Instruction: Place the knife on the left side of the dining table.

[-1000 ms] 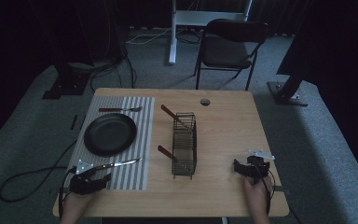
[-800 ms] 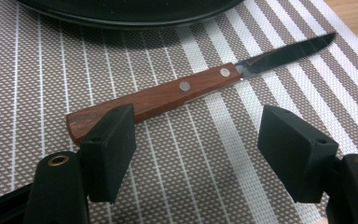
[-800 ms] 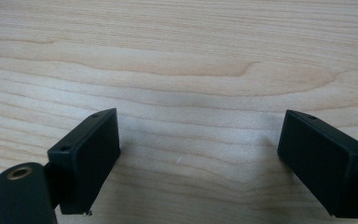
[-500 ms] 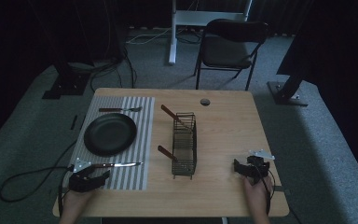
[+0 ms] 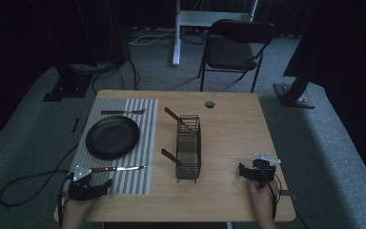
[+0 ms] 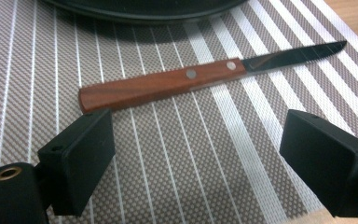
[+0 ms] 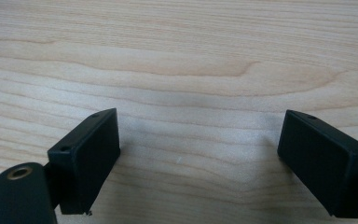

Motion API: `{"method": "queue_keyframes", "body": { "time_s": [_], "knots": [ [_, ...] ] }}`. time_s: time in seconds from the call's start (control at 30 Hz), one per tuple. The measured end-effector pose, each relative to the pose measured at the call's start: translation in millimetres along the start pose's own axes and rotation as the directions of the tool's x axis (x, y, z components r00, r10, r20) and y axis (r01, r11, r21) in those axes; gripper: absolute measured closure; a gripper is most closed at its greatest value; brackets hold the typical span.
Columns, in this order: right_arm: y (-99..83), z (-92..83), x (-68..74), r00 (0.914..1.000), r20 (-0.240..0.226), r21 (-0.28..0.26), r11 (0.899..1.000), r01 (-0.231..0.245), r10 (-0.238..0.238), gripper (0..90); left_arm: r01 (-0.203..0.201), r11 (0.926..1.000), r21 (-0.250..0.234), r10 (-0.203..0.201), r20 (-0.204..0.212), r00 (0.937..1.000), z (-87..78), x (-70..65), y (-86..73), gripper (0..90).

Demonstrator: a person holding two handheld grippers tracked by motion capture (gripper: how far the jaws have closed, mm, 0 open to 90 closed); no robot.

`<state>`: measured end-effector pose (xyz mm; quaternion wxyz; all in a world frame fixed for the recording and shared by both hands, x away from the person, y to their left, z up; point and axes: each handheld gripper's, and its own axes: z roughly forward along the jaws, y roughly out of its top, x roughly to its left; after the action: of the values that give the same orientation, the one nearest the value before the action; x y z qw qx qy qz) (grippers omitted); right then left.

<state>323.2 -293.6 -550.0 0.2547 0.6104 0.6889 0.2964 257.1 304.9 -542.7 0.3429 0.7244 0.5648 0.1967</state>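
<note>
Knife is seen flat on the striped mat near the table's front left corner, just below the plate; left gripper, jaws just opened wide and empty, should be drawn straight back, the handle left unbumped; right gripper is held open over bare wood.

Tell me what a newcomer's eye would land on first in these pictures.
First the wooden-handled knife, lying flat on the striped placemat just beyond the open left gripper, whose jaws have just been opening with nothing between them. Next the black plate on the same mat, then the wire rack mid-table with brown-handled utensils sticking out.
</note>
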Motion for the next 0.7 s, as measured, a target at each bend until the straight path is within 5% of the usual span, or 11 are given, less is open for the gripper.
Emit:
{"method": "queue_keyframes", "body": {
  "time_s": [0.07,0.33,0.43,0.53,0.57,0.7],
  "knots": [
    [0.0,0.1,-0.1,1.0000,0.000,-0.001,1.000,0.000,0.000,11.9,-0.010,0.9998,0.018,0.010,-0.003,0.9999,-0.2,-0.9,-1.2,0.3],
    [0.0,0.0,0.0,1.0000,0.000,0.000,1.000,0.000,0.000,11.8,0.035,0.9989,-0.033,-0.037,-0.074,0.9966,-6.5,0.7,-6.1,0.3],
    [0.0,0.0,0.0,1.0000,0.000,0.000,1.000,0.000,0.000,11.8,0.068,0.9949,-0.075,-0.077,-0.137,0.9875,-9.3,5.9,-9.3,0.3],
    [0.0,0.0,-0.1,1.0000,0.000,0.000,1.000,0.001,-0.001,11.8,0.061,0.9952,-0.076,-0.073,-0.170,0.9827,-9.9,6.3,-10.1,0.3],
    [0.0,0.0,0.0,1.0000,0.000,0.000,1.000,0.000,0.000,11.8,0.033,0.9956,-0.087,-0.052,-0.223,0.9734,-11.0,4.7,-10.9,0.3],
    [0.0,0.0,0.0,1.0000,0.000,0.000,1.000,0.001,-0.001,11.8,0.042,0.9950,-0.090,-0.063,-0.243,0.9679,-12.4,6.2,-11.9,0.4]
  ]
}}
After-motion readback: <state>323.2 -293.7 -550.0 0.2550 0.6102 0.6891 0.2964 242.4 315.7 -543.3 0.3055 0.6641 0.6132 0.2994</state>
